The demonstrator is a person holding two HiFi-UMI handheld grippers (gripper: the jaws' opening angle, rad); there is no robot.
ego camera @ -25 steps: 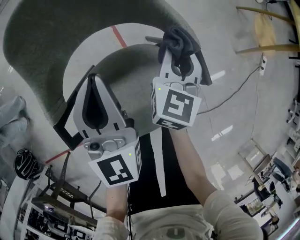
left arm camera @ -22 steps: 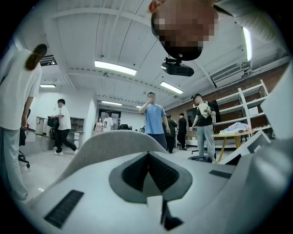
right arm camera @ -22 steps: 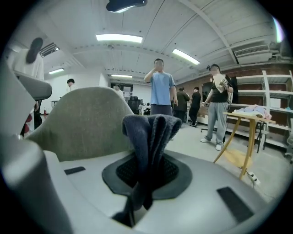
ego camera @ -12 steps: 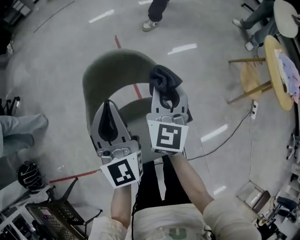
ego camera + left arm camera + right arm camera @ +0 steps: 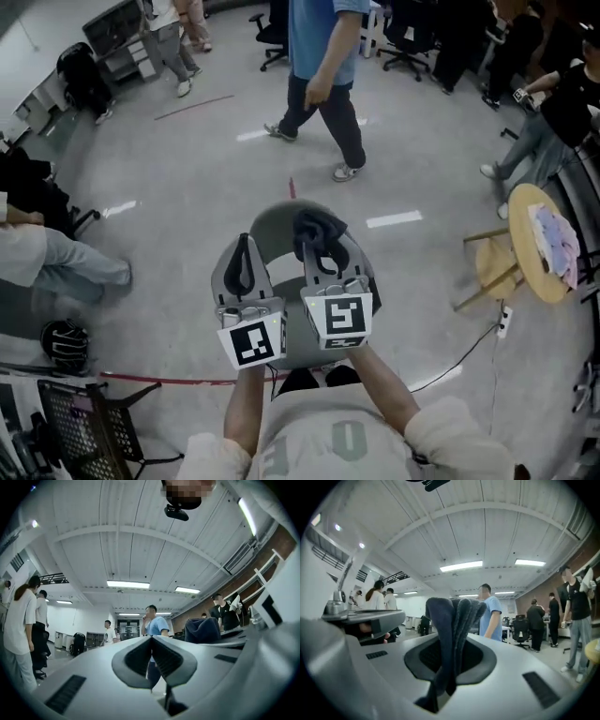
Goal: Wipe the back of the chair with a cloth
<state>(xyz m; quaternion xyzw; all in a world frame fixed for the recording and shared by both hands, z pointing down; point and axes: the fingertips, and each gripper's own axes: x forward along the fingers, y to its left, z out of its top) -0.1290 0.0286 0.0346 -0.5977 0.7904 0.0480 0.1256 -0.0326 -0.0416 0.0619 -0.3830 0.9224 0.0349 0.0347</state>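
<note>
A grey shell chair (image 5: 277,217) stands on the floor straight below me, mostly hidden behind both grippers. My right gripper (image 5: 321,246) is shut on a dark blue cloth (image 5: 317,228), which bunches up above its fingertips. In the right gripper view the cloth (image 5: 452,620) hangs folded between the pads, with the room behind it. My left gripper (image 5: 244,246) is held beside the right one, shut with nothing in it. In the left gripper view its pads meet at the tips (image 5: 151,639), and the cloth (image 5: 202,630) shows to the right. Both grippers are above the chair, apart from it.
A person in a blue shirt (image 5: 323,66) walks just beyond the chair. A round wooden table (image 5: 544,239) and a stool (image 5: 492,267) stand at the right, with a cable (image 5: 469,347) on the floor. A seated person (image 5: 56,253), a helmet (image 5: 64,345) and a rack (image 5: 75,422) are at the left.
The head view has pulled far back, so the chair looks much smaller. Both grippers have come up and together above it. The cloth stays in the right gripper.
</note>
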